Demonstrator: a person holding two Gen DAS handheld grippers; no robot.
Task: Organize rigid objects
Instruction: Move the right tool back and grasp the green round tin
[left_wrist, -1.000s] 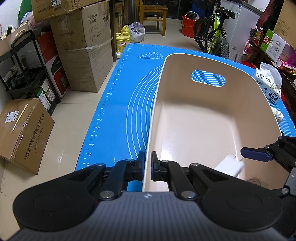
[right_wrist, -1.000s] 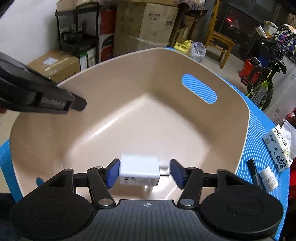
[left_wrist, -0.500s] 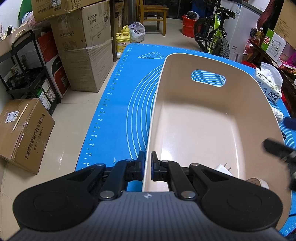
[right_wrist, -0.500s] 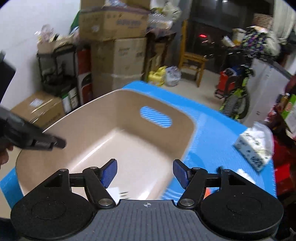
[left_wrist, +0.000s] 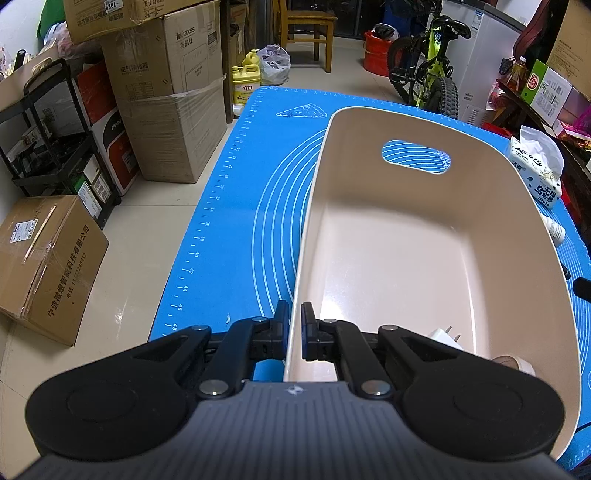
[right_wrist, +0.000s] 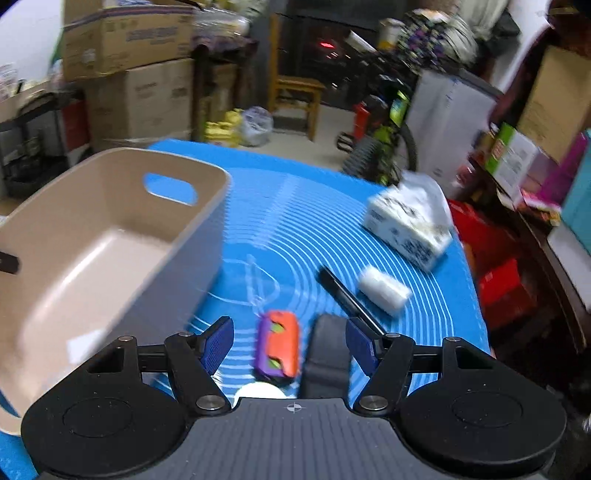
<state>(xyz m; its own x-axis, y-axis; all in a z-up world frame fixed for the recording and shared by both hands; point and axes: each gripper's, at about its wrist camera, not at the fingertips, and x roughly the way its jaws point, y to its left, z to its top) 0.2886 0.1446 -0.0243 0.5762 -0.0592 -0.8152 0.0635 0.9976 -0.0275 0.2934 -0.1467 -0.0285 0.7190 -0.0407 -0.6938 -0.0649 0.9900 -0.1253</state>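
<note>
A beige plastic bin (left_wrist: 406, 258) with a handle slot stands on the blue mat (left_wrist: 236, 221). My left gripper (left_wrist: 293, 328) is shut on the bin's near left rim. A white charger plug (left_wrist: 445, 338) and a tape roll (left_wrist: 511, 363) lie in the bin's near end. My right gripper (right_wrist: 290, 343) is open and empty, above the mat right of the bin (right_wrist: 92, 251). Below it lie an orange and purple toy (right_wrist: 277, 343), a dark grey object (right_wrist: 327, 350), a black marker (right_wrist: 347, 295) and a small white bottle (right_wrist: 384, 290).
A tissue pack (right_wrist: 410, 225) sits at the mat's far right, also in the left wrist view (left_wrist: 535, 173). Cardboard boxes (left_wrist: 166, 103), a black shelf (left_wrist: 48, 147), a chair and a bicycle (left_wrist: 428, 62) surround the table. The right wrist view is motion-blurred.
My right gripper let go of the white charger plug into the bin, then swung out to the right over the loose objects. My left gripper kept its hold on the rim.
</note>
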